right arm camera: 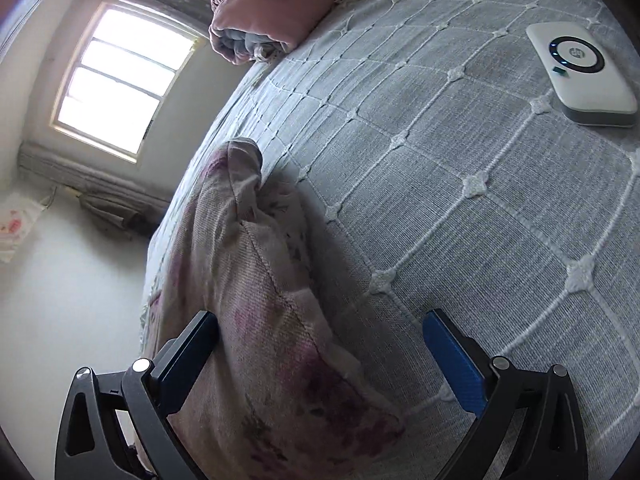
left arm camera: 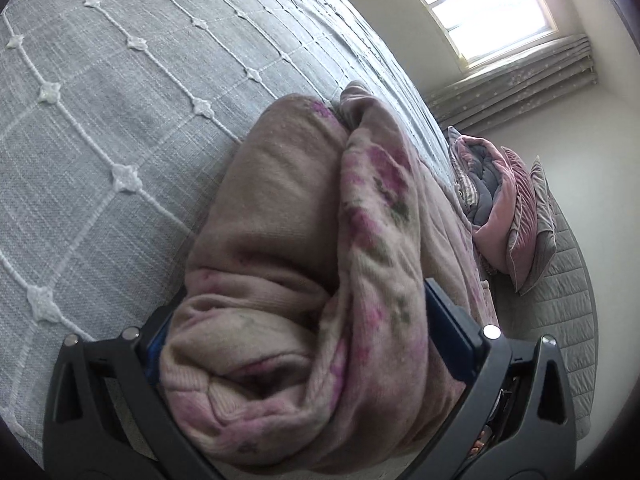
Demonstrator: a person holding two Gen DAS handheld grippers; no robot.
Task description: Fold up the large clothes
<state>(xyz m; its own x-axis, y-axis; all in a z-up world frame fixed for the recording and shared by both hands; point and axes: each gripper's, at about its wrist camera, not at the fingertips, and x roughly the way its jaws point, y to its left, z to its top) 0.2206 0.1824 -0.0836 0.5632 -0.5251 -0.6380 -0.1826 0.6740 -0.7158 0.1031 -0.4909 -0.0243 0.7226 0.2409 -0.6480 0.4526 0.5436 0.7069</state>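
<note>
A pink-beige knit garment with purple flowers lies bunched in thick folds on the grey bedspread. My left gripper stands wide open around the bundle, and the cloth fills the gap between its blue pads and hides most of the left one. In the right wrist view the same garment runs along the bed's edge. My right gripper is open over it. The cloth lies against the left finger, while the right finger is over bare bedspread.
A white oval device with a lit ring rests on the bedspread at the far right. Pink and grey pillows and bedding are piled at the bed's end. A window and curtains lie beyond, and the bed edge drops to a pale floor.
</note>
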